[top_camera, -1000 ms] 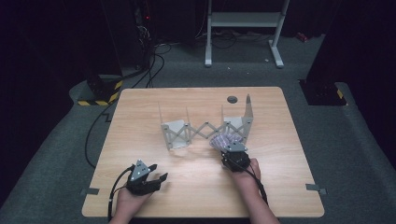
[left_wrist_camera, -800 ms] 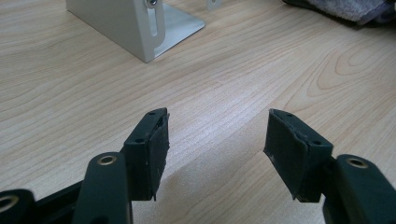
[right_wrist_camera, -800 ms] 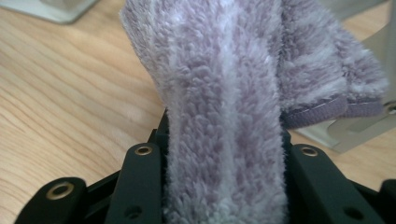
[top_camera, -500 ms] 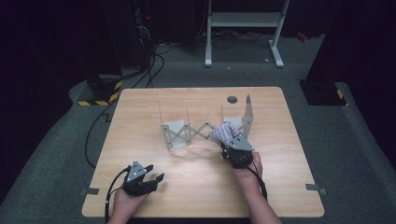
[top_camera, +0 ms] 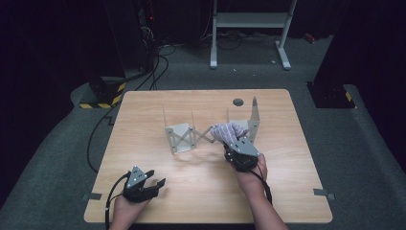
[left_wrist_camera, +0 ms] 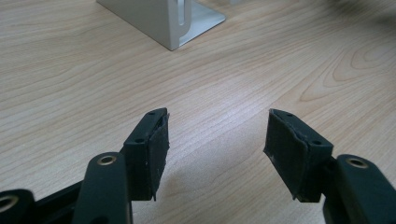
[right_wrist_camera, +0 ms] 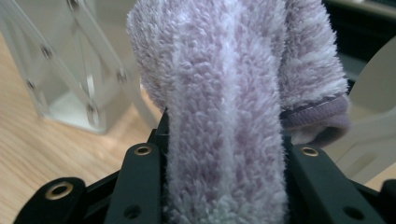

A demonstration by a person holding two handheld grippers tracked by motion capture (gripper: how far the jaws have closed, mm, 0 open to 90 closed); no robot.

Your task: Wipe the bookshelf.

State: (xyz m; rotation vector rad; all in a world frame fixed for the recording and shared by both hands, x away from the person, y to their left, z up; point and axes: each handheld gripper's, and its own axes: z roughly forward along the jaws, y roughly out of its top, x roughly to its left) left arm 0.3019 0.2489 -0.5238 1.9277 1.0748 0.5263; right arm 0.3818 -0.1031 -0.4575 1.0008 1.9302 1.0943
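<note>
A folded lilac fluffy towel (right_wrist_camera: 229, 116) is clamped between the jaws of my right gripper (top_camera: 235, 143); in the high view the towel (top_camera: 226, 131) is lifted off the table beside the right end of a grey metal scissor-type rack (top_camera: 191, 136). That rack (right_wrist_camera: 70, 70) stands just behind the towel to the left. My left gripper (top_camera: 154, 184) rests low near the table's front left, and its black pads (left_wrist_camera: 154, 149) stand wide apart with bare wood between them. A corner of the rack (left_wrist_camera: 173, 18) lies ahead of it.
The wooden table (top_camera: 143, 120) has a round dark hole (top_camera: 238, 101) near its back edge. Cables (top_camera: 95, 139) trail off the left side onto the grey floor. A white stand (top_camera: 249, 28) is behind the table.
My right gripper has risen with the towel and shifted slightly toward the rack. The left gripper has stayed in place.
</note>
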